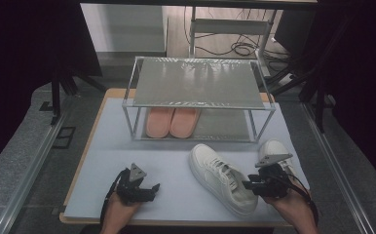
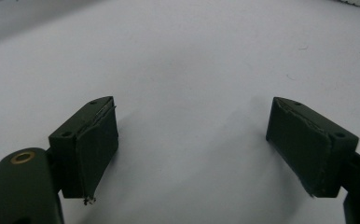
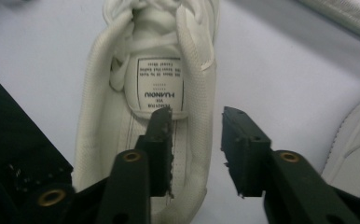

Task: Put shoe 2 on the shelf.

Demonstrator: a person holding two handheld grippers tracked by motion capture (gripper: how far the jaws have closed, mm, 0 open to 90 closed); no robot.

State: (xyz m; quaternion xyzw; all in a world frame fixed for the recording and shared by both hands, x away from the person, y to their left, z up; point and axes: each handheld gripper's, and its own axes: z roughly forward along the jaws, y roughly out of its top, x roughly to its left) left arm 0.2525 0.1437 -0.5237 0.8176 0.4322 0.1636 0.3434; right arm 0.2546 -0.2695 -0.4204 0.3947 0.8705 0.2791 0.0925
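Your right gripper [image 1: 248, 185] sits at the heel of the white sneaker [image 1: 222, 177], which lies on the pale surface [image 1: 171, 165] in front of the rack [image 1: 198, 100], toe pointing toward the rack and heel toward you. In the right gripper view the fingers [image 3: 162, 140] stand a little apart and straddle the padded collar wall of the sneaker [image 3: 145, 93]: one finger is inside the opening, below the tongue label, and the other is outside. A gap shows between the outer pad and the collar, so nothing is clamped; I judge that you are placed to pinch that wall, which is the one firm edge that allows a one-handed lift.

The second white sneaker [image 1: 276, 148] lies just beside your right gripper, closer to the rack's right leg, and its edge shows at the right of the right gripper view [image 3: 355, 140]. The pink slippers [image 1: 171, 122] already sit side by side on the rack's lower shelf, at its left, which leaves the space beside them free, probably for the sneakers.

Your left gripper [image 1: 149, 189] rests on the surface well to the left of the sneaker, fingers [image 2: 94, 144] wide apart over the bare surface [image 2: 192, 70], holding nothing, out of the way until it is needed.
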